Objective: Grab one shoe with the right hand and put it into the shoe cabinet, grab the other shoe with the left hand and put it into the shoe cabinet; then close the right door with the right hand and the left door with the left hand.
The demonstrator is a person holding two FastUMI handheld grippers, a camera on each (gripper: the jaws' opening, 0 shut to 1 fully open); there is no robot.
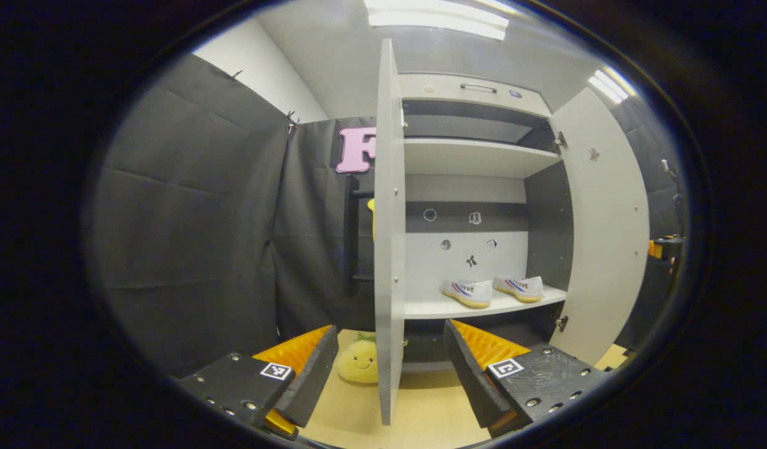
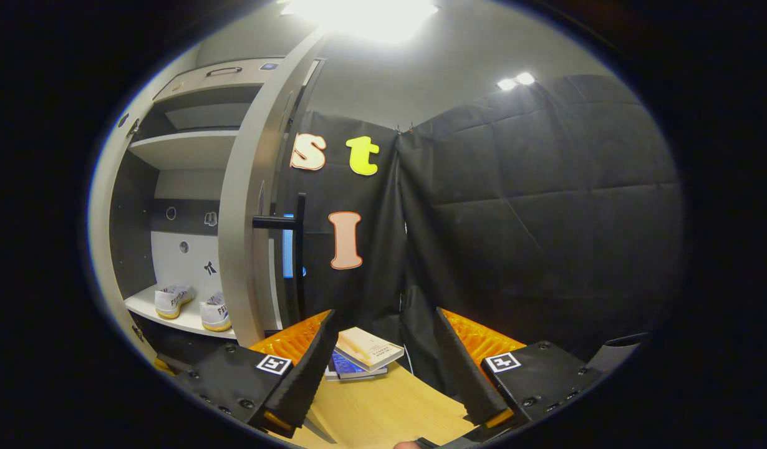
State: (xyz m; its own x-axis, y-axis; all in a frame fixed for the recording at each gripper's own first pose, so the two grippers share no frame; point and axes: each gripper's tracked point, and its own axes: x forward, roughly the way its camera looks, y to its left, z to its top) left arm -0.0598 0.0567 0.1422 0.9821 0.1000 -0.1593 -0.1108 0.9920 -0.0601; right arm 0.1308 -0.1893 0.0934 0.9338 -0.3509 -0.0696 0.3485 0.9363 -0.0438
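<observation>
Two white shoes [image 1: 467, 292] [image 1: 519, 287] with yellowish soles sit side by side on the lower shelf [image 1: 433, 308] of the white shoe cabinet. Both doors stand open. In the left gripper view my left gripper [image 1: 390, 330] is open, and the edge of the left door [image 1: 388, 218] rises between its fingers, a little beyond them. The right door [image 1: 602, 237] swings out at the right. In the right gripper view my right gripper [image 2: 385, 315] is open and holds nothing. The right door [image 2: 246, 237] with its black handle [image 2: 298, 249] stands just left of it, the shoes [image 2: 171, 300] [image 2: 215, 312] behind.
A yellow plush toy [image 1: 358, 362] lies on the wooden surface [image 1: 421, 405] by the foot of the left door. A stack of books [image 2: 361, 355] lies on the wooden table [image 2: 371, 405] ahead of the right gripper. Black cloth walls close the booth on both sides.
</observation>
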